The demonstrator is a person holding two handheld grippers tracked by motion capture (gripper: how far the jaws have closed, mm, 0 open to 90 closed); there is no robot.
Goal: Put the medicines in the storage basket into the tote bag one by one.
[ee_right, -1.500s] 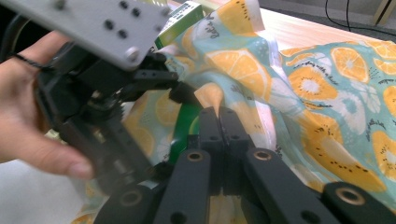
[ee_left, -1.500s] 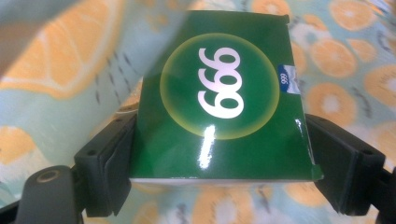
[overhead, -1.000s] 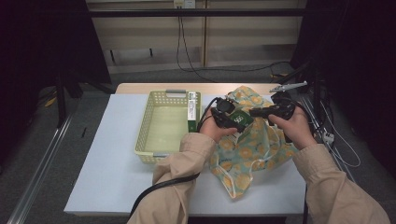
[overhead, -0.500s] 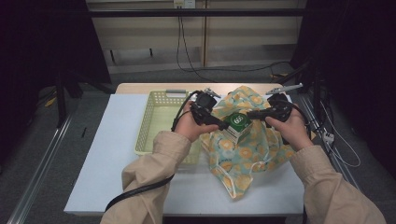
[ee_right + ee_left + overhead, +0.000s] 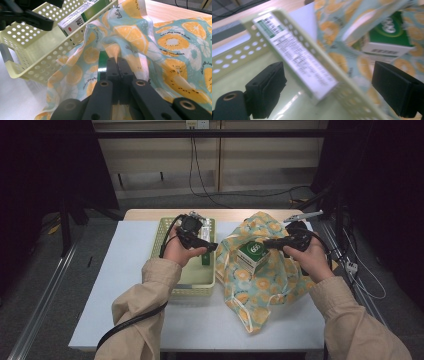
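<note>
Green-and-white carton [image 5: 253,255]: sits in the mouth of the fruit-print cloth bag [image 5: 260,280], right of the basket, its top showing above the folds.
Long box [image 5: 206,242]: leans on the right wall of the pale green basket [image 5: 165,232], long axis running away from the person.
Left hand-held gripper [image 5: 212,247]: released, jaws spread wide over the basket's right wall, pointing toward the bag; nothing between the pads.
Right hand-held gripper [image 5: 267,241]: clenched on a fold of the bag's cloth just beside the carton, probably holding the mouth open.
Which way: carton lies to the right of the left hand-held gripper, across the basket wall.
Nearer: the right is closest but busy; the free left looks the one to reach.
Counter [image 5: 125,285]: white, carrying basket and bag side by side.
</note>
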